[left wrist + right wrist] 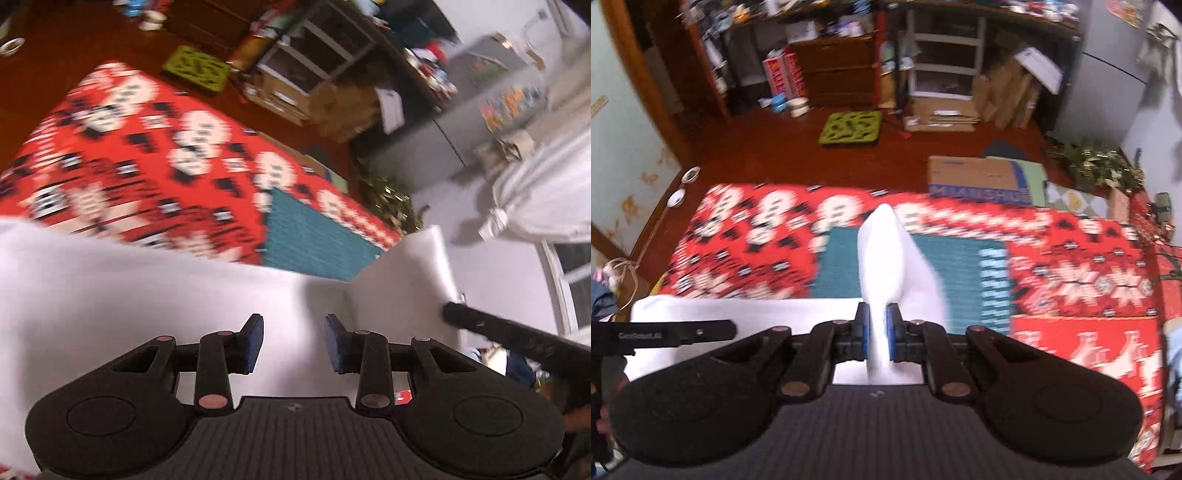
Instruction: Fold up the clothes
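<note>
Two grippers are up over the white garment (pixel 147 295). The right gripper (pixel 878 332) has its blue pads (pixel 891 332) pinched together on a raised fold of the white cloth, which stands up in a peak just ahead of the fingers. To its left, the cloth lies flat, and the other tool's black body reaches in from the left edge. The left gripper (pixel 293 343) has its fingers spread apart with nothing between them; the white fabric spreads beneath and ahead of it, and a corner lifts up to its right. Beyond both, the red patterned blanket (pixel 1071 266) with its teal centre panel covers the floor. Farther off sit a green mat (pixel 851 127), a cardboard box (pixel 975 179) and cluttered shelves (pixel 942 48), all rather blurred.
</note>
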{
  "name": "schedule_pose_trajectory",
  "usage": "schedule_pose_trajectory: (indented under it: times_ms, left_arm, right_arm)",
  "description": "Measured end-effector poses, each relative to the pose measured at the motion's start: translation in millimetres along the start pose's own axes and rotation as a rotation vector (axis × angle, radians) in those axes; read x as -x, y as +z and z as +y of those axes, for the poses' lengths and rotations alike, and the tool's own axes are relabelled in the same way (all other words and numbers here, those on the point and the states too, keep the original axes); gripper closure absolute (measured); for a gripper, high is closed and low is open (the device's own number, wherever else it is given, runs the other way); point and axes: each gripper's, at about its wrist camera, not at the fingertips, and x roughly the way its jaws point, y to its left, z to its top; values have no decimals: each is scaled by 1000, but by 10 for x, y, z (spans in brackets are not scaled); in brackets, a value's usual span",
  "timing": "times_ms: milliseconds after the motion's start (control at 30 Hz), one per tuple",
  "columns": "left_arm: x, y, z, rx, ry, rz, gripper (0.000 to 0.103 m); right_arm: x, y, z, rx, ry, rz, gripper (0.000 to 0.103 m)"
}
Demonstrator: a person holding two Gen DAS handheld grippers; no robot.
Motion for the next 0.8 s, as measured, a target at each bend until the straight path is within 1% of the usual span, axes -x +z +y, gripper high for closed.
schedule_pose_trajectory:
  times_ms: [67,133,167,200,233,300,333,433,500,533,633,733,800]
  left_arm:
    - [102,-37,204,40,15,-11,68]
    - [190,-74,398,82,28,-20,67]
    - [202,-91,471,105,30,-21,67]
    - [207,-102,534,123,30,-20,67]
    - [198,-101,579,134,26,-18,66]
    - [141,-87,621,145,10,-5,66]
    - [92,-73,622,145,-1,5,64]
    - [-134,-21,516,122,-29,31,59]
    - [-342,19,394,85,-32,39,56]
    - [-448,39,338,68,-26,42,54]
    - [-766,97,207,26,30,51,54]
    - [-1018,159,193,32,66,73,54]
    - [-1137,189,200,48,84,81,56]
  right_arm:
    - [-156,-69,418,28,17,16,92]
    - [-348,-186,768,72,41,33,86]
    - [-444,-245,944,94,52,42,80]
    - [-540,-304,1119,116,64,50,78]
    - [-590,-352,1213,126,76,56,78]
    - [-629,-436,1298,129,101,64,78]
    - [-626,-468,1306,120,105,71,78]
    - [-642,-548,1046,50,80,116,77]
    - [-645,-605,764,-23,54,150,77]
    - [-633,-639,611,-57,47,157,77]
    - [-578,-740,187,-122,25,158,77]
    - [-645,-756,-179,-149,13,181,77]
    - [-685,-753,-392,-166,13,191,77]
